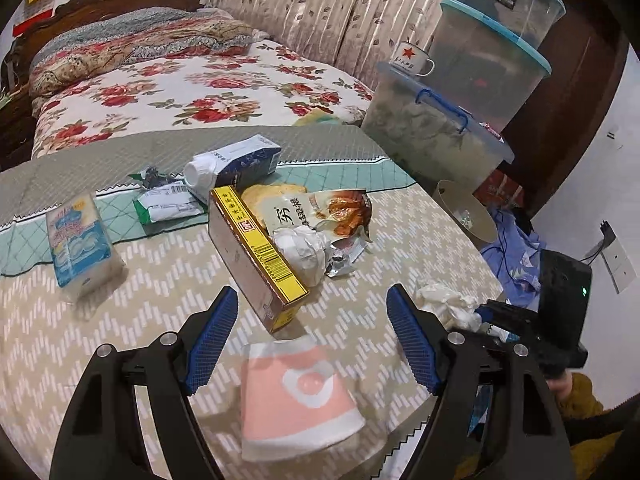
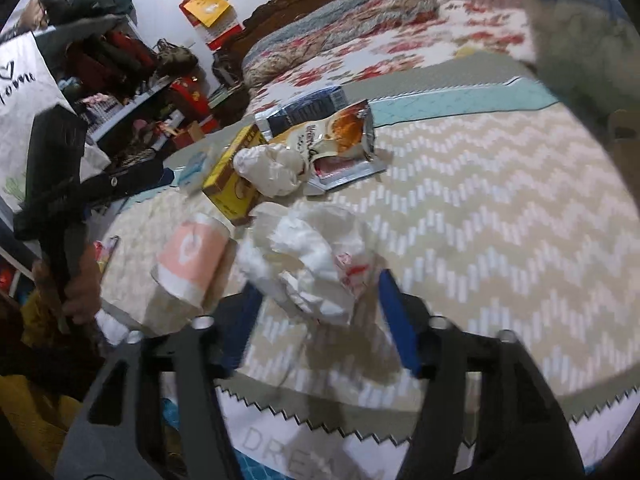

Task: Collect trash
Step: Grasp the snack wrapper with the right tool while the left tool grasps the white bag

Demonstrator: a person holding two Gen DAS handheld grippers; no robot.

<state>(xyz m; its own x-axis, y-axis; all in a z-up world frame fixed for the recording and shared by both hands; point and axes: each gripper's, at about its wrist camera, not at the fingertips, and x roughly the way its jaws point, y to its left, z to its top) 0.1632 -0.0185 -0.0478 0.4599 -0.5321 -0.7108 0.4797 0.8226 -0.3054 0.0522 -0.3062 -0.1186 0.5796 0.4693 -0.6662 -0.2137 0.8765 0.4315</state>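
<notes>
Trash lies scattered on a bed with a zigzag-patterned cover (image 1: pixel 420 232). A pink and white paper cup (image 1: pixel 296 396) lies on its side just below my left gripper (image 1: pixel 312 296), which is open; its blue pads stand clear of the cup on both sides. My right gripper (image 2: pixel 320 280) is open around a crumpled white wad with red print (image 2: pixel 312 264), which rests on the cover. That wad (image 1: pixel 444 304) sits near the bed's right edge. Beyond are a yellow box (image 1: pixel 256 256), a white paper ball (image 1: pixel 300 248), a snack bag (image 1: pixel 320 212) and a blue and white carton (image 1: pixel 236 164).
A blue tissue pack (image 1: pixel 80 240) and a green and white wrapper (image 1: pixel 168 204) lie to the left. Stacked clear storage boxes (image 1: pixel 440 128) with an enamel mug (image 1: pixel 412 58) stand at the back right. The cover's sawtooth edge (image 2: pixel 400 412) runs close under the right gripper. Cluttered shelves (image 2: pixel 120 80) stand on the left.
</notes>
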